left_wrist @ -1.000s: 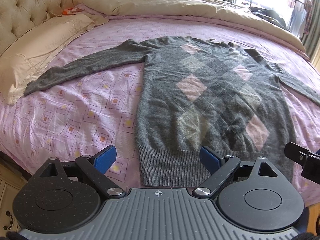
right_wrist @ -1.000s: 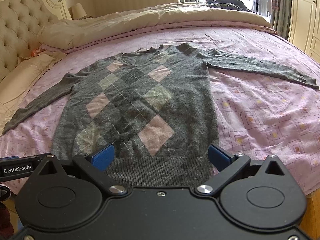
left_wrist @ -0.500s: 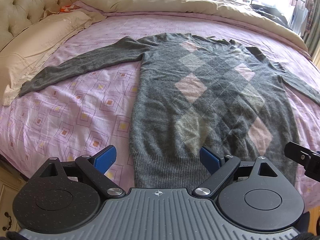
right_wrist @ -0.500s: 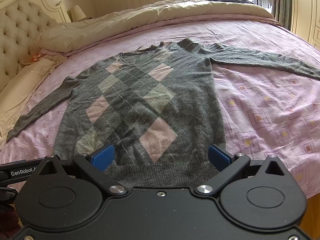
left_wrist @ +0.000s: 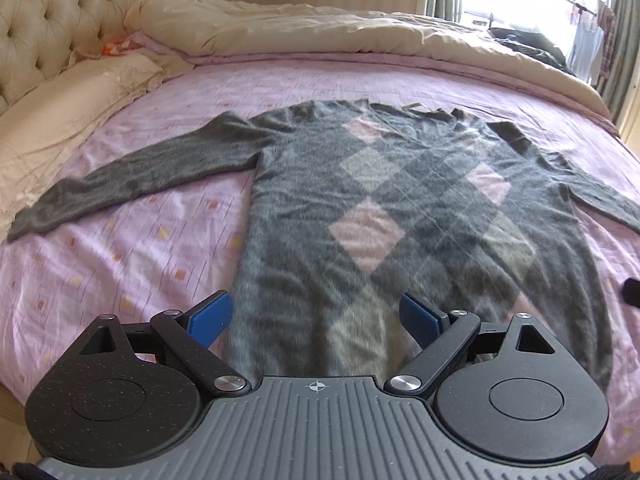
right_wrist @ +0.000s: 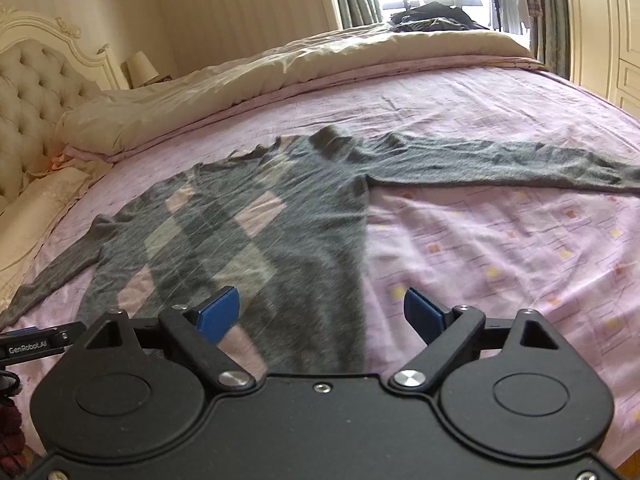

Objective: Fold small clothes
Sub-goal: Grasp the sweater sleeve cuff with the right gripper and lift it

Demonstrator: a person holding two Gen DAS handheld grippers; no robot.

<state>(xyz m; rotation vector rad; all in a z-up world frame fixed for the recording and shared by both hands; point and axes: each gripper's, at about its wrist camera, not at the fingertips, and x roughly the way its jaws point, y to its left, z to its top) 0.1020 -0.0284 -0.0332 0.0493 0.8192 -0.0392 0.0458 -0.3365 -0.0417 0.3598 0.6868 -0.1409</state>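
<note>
Two grippers, jaws spread and empty, hover at the hem of the sweater (left_wrist: 400, 216), which lies flat on the bedsheet (left_wrist: 120, 264), collar away: left gripper (left_wrist: 316, 316) at its left edge, right gripper (right_wrist: 322, 312) at its right edge.

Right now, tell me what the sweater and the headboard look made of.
Sweater: likely soft wool-type knit, matte and fuzzy, with a woven-in argyle pattern. Headboard: cream upholstery, probably leather-like or fabric, with a slight sheen and deep button tufting.
</note>
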